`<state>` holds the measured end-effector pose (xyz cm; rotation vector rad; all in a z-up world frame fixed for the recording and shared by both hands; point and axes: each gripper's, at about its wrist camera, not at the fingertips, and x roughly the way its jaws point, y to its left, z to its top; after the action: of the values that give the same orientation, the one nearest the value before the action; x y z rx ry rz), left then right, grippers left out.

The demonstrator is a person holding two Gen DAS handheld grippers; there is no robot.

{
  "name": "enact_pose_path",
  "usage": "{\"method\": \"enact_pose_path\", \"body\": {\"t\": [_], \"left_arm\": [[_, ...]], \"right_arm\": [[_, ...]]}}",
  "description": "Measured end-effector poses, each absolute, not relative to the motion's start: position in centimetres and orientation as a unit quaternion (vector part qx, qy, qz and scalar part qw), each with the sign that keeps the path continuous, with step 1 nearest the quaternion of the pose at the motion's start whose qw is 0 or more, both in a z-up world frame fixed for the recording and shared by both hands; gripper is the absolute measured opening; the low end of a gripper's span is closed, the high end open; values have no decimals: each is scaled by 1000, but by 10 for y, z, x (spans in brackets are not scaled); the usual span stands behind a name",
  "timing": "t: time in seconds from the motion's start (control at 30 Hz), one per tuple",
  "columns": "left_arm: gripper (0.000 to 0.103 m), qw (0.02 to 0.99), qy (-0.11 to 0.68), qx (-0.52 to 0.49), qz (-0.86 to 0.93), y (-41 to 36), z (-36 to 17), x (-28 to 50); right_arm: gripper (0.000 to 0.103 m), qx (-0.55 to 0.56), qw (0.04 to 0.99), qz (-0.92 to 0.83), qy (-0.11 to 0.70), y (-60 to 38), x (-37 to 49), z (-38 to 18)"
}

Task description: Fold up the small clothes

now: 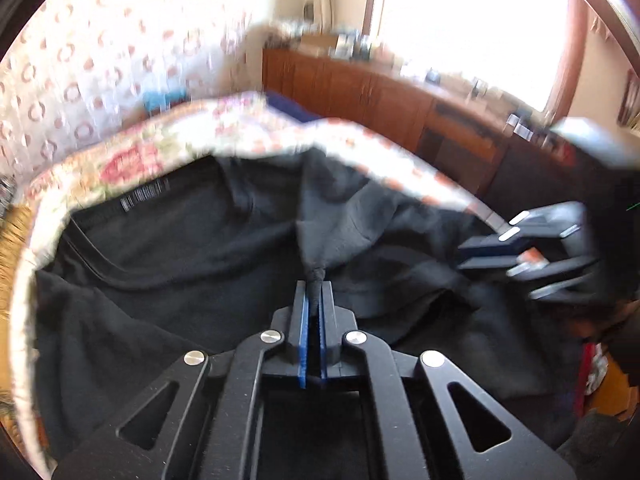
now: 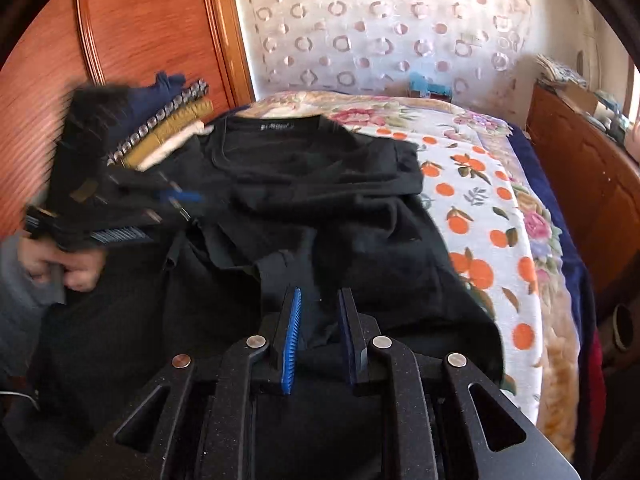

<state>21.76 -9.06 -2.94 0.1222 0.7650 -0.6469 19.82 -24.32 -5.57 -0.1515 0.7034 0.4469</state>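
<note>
Sunlit bedroom: a bed under a flowered blanket (image 2: 480,184) printed with oranges and roses fills both views, with a wooden wardrobe (image 2: 132,32) behind it and a low wooden cabinet (image 1: 360,92) under a bright window.

From the left wrist view, the left gripper (image 1: 315,292) has its jaws pressed together on a bunched pinch of the black T-shirt (image 1: 180,240), and the cloth rises from the tips in a twisted peak. That garment lies rumpled across the blanket, neckline and label toward the far edge of the bed. In the right wrist view this same gripper appears blurred at the left, over the shirt's side, gripped by a hand (image 2: 76,268) in a grey sleeve (image 2: 20,280).

The right gripper (image 2: 320,300) hangs over the near part of the shirt with its blue-padded jaws slightly spread; dark cloth lies under and between them, but the pads do not press on it. In the left view it shows blurred at the right edge.

Beyond the shirt's collar, a stack of folded clothes (image 2: 172,124) in navy, patterned, mustard and cream sits near the wardrobe.
</note>
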Motion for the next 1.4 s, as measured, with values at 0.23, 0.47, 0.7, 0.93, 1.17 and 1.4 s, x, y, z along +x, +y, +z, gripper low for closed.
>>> {"method": "enact_pose_path", "body": {"t": [0.23, 0.47, 0.7, 0.93, 1.17, 1.4], "left_arm": [[6, 891, 364, 49, -268, -59, -8, 195], [58, 888, 382, 24, -255, -39, -26, 204], [67, 892, 383, 26, -239, -38, -34, 214], [67, 897, 378, 14, -227, -28, -38, 211], [67, 900, 378, 10, -219, -21, -41, 209], [67, 907, 368, 7, -206, -5, -35, 203]], "right_arm": [[19, -63, 912, 194, 355, -266, 201, -54], [19, -56, 917, 192, 345, -263, 204, -39], [19, -47, 901, 247, 355, -238, 184, -44], [19, -85, 888, 245, 381, -218, 184, -64], [3, -106, 881, 263, 378, -217, 166, -51], [3, -146, 861, 256, 414, -217, 157, -63]]}}
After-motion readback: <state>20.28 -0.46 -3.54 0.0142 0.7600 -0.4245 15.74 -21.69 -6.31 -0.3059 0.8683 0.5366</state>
